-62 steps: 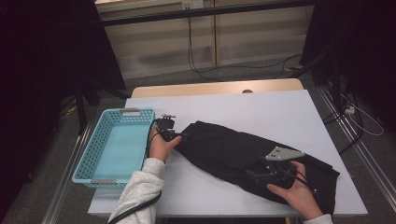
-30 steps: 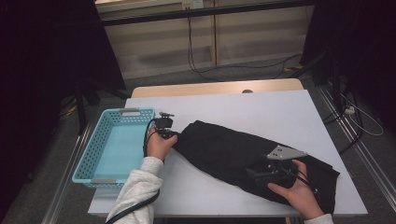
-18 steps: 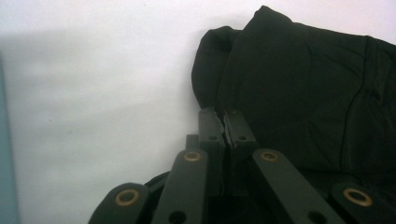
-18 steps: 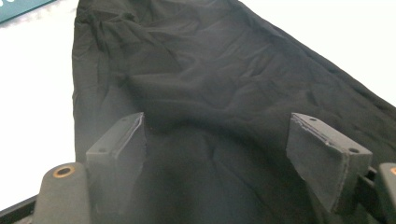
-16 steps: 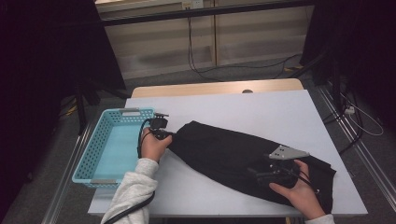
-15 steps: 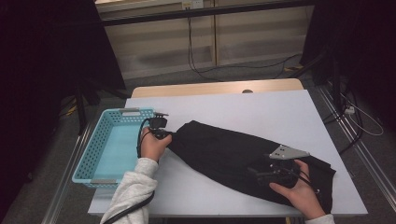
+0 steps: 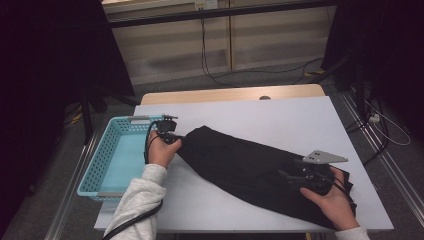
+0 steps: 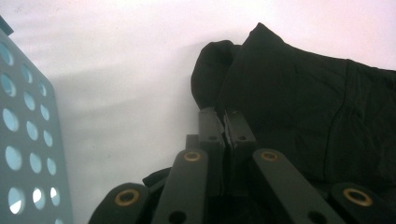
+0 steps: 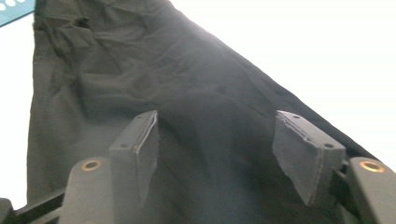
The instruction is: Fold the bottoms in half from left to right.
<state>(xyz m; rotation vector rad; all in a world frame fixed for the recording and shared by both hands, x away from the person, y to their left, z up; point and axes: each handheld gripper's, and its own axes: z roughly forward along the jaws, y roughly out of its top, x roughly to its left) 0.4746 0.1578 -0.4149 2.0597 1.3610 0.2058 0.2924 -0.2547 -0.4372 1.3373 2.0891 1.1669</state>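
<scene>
Our right gripper (image 7: 295,175) sits nearest us, at about four o'clock on the table, its jaws standing apart over the near end of the black garment (image 7: 250,170); they have just been closing, and in the right gripper view the pads (image 9: 306,151) straddle the cloth without pinching it yet. At nine o'clock our left gripper (image 7: 176,140) is clamped tight on the garment's far left end, a fold of fabric caught between its jaws, as the left gripper view shows (image 8: 223,123).

We judge that we are partway through taking hold of both ends of the garment, which lies stretched slantwise from ten o'clock down to four o'clock. The next move calls for the right jaws to close on a good fold of cloth, not just skim its surface, before we lift or fold anything; a thin pinch could slip.

The table (image 7: 280,115) is pale and bare around the garment. A light blue perforated basket (image 7: 107,160) stands just beside the left hand, at nine o'clock. Beyond the far edge at twelve o'clock we see a wooden strip (image 7: 230,94), then grey floor with trailing cables (image 7: 210,75) and a pale wall panel (image 7: 175,40), with dark curtains either side.
</scene>
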